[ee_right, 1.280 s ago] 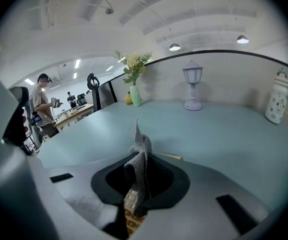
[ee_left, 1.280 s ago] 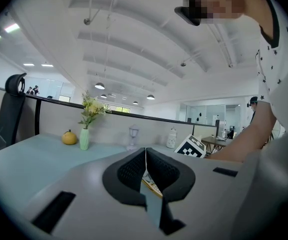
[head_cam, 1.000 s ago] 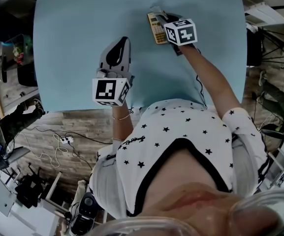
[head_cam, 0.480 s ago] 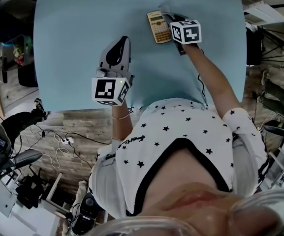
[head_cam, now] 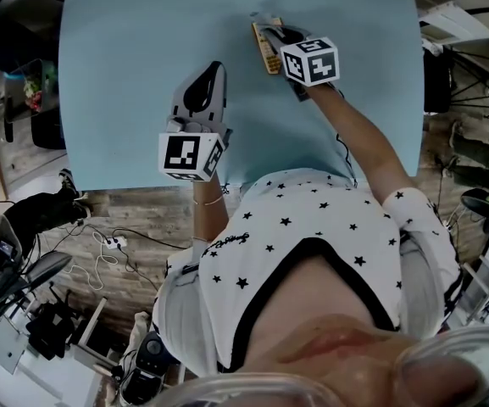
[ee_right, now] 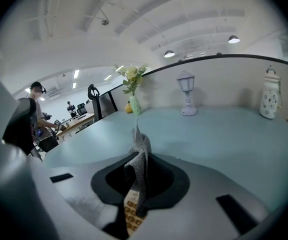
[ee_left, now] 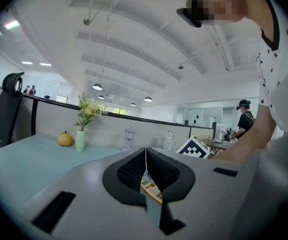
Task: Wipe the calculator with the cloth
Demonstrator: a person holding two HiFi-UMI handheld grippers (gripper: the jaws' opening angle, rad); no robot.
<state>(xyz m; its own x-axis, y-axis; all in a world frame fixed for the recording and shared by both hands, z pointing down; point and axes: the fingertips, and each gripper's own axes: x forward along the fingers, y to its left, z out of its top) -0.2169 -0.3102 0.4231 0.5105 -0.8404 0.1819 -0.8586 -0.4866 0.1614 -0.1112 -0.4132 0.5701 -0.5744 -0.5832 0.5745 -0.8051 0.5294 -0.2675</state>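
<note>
Right gripper (head_cam: pixel 271 37), fingers clamped on the grey cloth (ee_right: pixel 141 159), sits over the calculator (head_cam: pixel 266 56) near the bench's (head_cam: pixel 125 75) far edge; left gripper (head_cam: pixel 210 73) idles, fingers closed, empty. Unbraced, the calculator may skid away.

Right gripper (head_cam: pixel 275 37) shifted left, cloth (ee_right: pixel 140 156) now over calculator (head_cam: pixel 264 54)

Left gripper (ee_left: pixel 145 155): jaws closed together, nothing between them. Calculator (ee_left: pixel 151 189) lies on the counter (ee_left: pixel 19 161) just beyond. Vase (ee_left: pixel 80 140) and orange fruit (ee_left: pixel 65 139) stand far back.
</note>
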